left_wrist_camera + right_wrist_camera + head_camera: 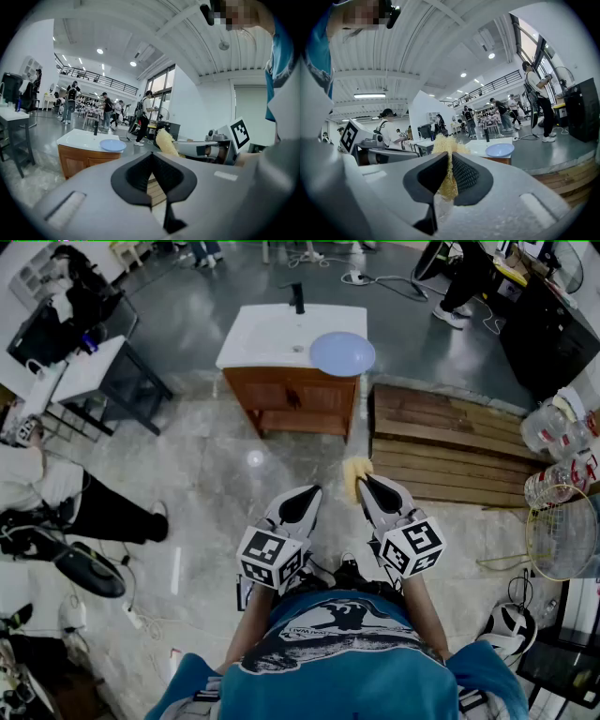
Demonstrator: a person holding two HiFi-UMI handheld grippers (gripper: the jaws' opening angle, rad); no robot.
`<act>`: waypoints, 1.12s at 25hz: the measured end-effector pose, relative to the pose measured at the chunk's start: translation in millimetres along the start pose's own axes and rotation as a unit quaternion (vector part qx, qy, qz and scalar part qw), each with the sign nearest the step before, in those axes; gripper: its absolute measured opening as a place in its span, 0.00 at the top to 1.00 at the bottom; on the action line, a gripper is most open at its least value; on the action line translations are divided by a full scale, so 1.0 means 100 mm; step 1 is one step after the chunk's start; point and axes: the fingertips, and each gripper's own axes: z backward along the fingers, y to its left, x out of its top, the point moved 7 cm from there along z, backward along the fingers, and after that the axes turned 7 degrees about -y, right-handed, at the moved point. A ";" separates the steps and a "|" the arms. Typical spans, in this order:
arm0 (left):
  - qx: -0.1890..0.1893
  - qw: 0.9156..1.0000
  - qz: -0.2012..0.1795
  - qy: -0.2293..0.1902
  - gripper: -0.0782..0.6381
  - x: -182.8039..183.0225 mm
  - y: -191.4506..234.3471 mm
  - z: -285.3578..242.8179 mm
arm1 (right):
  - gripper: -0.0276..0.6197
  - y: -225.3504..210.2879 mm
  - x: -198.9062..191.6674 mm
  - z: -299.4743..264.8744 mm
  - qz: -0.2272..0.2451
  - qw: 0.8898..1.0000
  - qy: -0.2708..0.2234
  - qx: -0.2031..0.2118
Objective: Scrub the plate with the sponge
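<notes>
pointing forward along right tongs (449, 158): sponge (444, 143)

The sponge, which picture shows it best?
The right gripper view: the yellow sponge sits close up, pinched in the right gripper. The head view shows a small tuft; the left gripper view shows it sideways, farther off.

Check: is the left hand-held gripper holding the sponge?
No: the left hand-held gripper is shut with nothing between its jaws; the sponge is clamped in the right hand-held gripper.

Pale blue plate (342, 353); yellow sponge (355, 475); brown cabinet (300, 397), white top (267, 336).
</notes>
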 end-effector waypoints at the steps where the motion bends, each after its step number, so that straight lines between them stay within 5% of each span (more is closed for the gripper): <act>1: -0.001 1.000 -0.001 0.001 0.87 0.01 -0.01 -0.03 | 0.91 -0.02 0.01 0.00 0.000 1.000 0.001 0.000; 14: 0.004 1.000 -0.007 0.007 0.87 0.02 -0.11 -0.40 | 0.91 -0.43 0.08 0.06 -0.019 1.000 -0.003 -0.003; 28: 0.064 0.998 0.007 0.001 0.87 -0.07 -0.24 -0.80 | 0.91 -1.01 -0.02 0.00 0.003 0.998 0.054 0.042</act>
